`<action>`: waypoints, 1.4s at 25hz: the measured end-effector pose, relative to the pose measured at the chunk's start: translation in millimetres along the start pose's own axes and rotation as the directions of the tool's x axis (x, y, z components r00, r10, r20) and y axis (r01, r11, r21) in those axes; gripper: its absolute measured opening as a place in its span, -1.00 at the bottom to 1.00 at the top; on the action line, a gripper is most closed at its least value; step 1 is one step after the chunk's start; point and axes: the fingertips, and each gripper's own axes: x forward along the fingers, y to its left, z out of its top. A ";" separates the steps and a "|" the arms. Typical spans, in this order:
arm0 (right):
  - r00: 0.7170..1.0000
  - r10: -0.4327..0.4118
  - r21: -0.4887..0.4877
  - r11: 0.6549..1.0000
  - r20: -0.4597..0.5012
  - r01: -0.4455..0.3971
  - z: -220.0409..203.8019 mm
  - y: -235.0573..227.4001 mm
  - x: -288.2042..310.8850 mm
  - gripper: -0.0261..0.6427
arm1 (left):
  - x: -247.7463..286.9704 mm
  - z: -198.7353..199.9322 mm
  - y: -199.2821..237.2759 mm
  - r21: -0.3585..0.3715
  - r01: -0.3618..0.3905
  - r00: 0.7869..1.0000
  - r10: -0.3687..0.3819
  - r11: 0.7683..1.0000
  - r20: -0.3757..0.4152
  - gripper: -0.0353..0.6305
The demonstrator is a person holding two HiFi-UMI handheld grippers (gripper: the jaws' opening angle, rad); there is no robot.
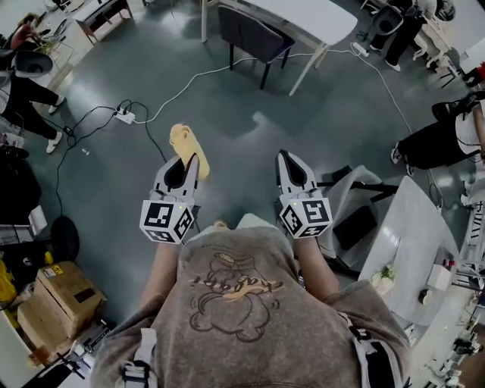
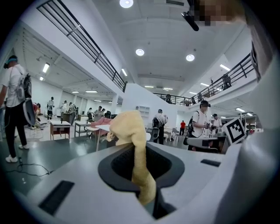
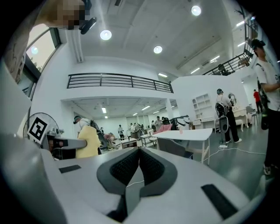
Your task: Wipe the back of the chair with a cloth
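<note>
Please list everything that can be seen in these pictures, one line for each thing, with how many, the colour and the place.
cloth: one, yellow, clamped in the left gripper, hanging past its tips
chair: one, dark, at the top of the head view, under a table
table: two, white, one over the chair, one at the right edge
cable: one, white, across the floor
power strip: one, white, on the floor at the left
cardboard boxes: two, brown, lower left
other people: at least three, dark clothes, at the edges
sweatshirt: one, grey-brown, on the person
left gripper: grey, shut on the cloth
right gripper: grey, shut, empty
</note>
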 end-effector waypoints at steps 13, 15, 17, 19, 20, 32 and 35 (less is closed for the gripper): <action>1.000 -0.030 0.008 1.000 -0.008 0.030 -13.6 -12.5 59.6 -0.85 | 46.4 -0.7 47.8 -0.015 0.016 1.000 -0.016 1.000 0.003 -0.74; 0.999 -0.032 0.012 0.999 -0.004 0.032 -13.9 -18.8 78.7 -0.85 | 61.8 -0.8 59.7 -0.016 0.016 1.000 -0.016 1.000 0.003 -0.74; 0.999 -0.036 0.015 0.999 -0.006 0.036 -13.5 -27.2 97.3 -0.85 | 79.2 -1.6 71.4 -0.019 0.015 1.000 -0.015 1.000 -0.003 -0.74; 0.999 -0.041 0.011 0.999 -0.004 0.041 -8.7 -37.2 116.1 -0.85 | 98.3 0.8 82.1 -0.020 0.018 1.000 -0.018 1.000 -0.007 -0.74; 0.999 -0.044 0.008 0.999 -0.002 0.044 -5.4 -42.5 126.1 -0.85 | 108.2 3.7 87.6 -0.018 0.020 1.000 -0.020 1.000 -0.008 -0.74; 1.000 -0.007 0.003 1.000 -0.017 0.007 35.3 -110.2 265.7 -0.85 | 247.1 53.9 150.4 -0.019 0.003 1.000 -0.003 1.000 -0.009 -0.74; 1.000 -0.002 0.007 1.000 -0.016 0.002 41.2 -129.4 300.2 -0.85 | 284.2 63.3 163.6 -0.016 0.007 1.000 -0.007 1.000 -0.009 -0.74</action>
